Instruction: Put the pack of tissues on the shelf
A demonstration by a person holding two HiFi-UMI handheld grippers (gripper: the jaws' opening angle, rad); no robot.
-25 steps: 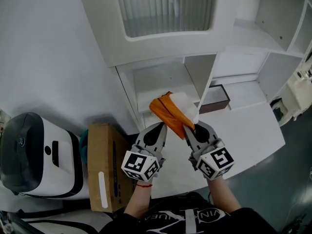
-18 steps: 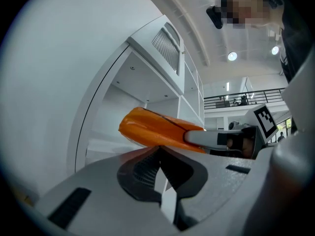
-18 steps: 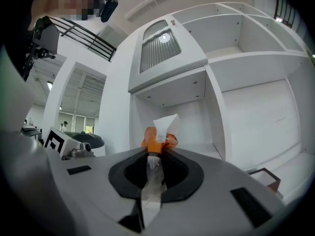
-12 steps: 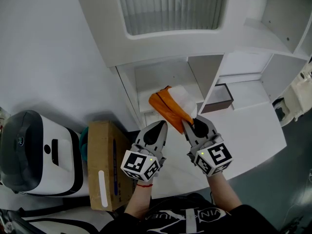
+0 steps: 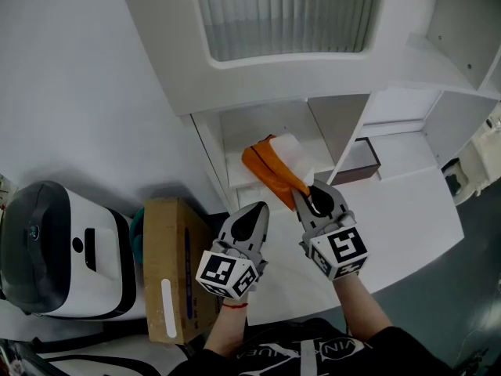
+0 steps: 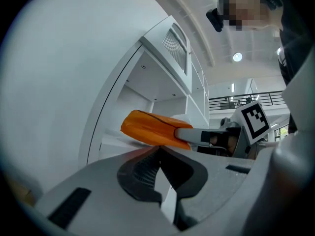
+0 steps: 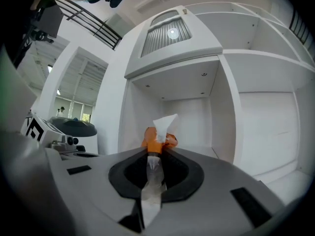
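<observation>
The right gripper (image 5: 307, 196) pinches the orange pack (image 5: 272, 168) by its near end, holding it at the shelf's (image 5: 252, 130) open front; the left gripper (image 5: 259, 209), jaws pressed together on nothing, sits just beside.

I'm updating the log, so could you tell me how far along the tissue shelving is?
Done: pack of tissues picked up. In hand: right gripper clamps its wrapper end, holding it at the shelf opening; left gripper shut, empty. Left: set it down, release.

Everything is brightly, evenly lit by ceiling lamps (image 6: 237, 57), and both gripper views are bent and darkened at the edges.
</observation>
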